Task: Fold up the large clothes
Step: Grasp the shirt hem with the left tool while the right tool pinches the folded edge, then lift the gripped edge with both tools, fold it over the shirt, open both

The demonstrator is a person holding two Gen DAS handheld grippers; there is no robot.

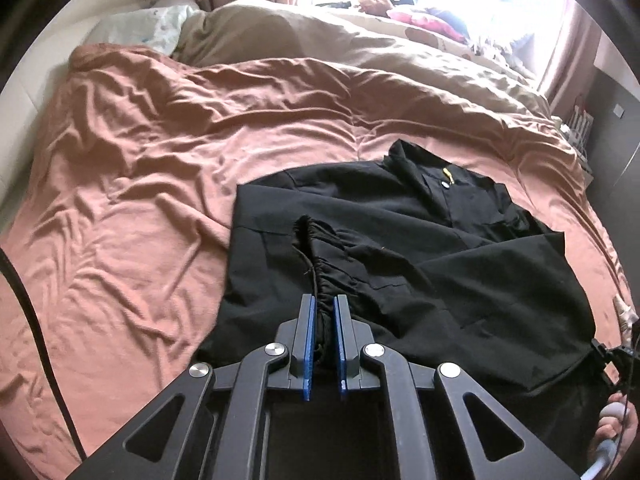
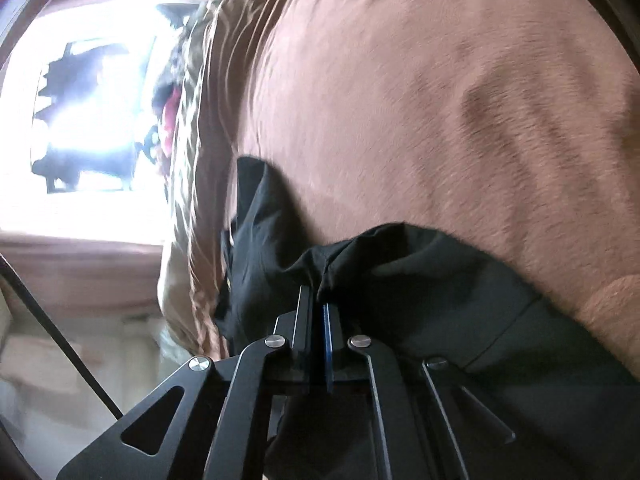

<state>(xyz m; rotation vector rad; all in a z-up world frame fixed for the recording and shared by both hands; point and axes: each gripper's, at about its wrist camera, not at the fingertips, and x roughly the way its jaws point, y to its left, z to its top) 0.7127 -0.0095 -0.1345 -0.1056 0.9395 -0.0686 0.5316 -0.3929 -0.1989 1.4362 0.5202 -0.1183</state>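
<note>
A black jacket (image 1: 420,248) lies spread on the rust-coloured bedspread (image 1: 160,160), collar toward the far side with a small yellow tag. My left gripper (image 1: 325,304) is shut on the jacket's gathered elastic cuff (image 1: 316,252), which stands lifted above the body of the garment. In the right wrist view, rolled sideways, my right gripper (image 2: 319,300) is shut on a pinched fold of the black jacket (image 2: 400,280); its blue pads meet with cloth bunched at the tips. The right gripper's black frame (image 1: 608,356) shows at the jacket's right edge.
Beige bedding (image 1: 360,40) and a pale pillow (image 1: 152,28) lie at the head of the bed. Toys and cushions (image 1: 420,16) sit before a bright window with pink curtains. A hand (image 1: 616,436) shows at lower right. Dark furniture (image 1: 616,120) stands right of the bed.
</note>
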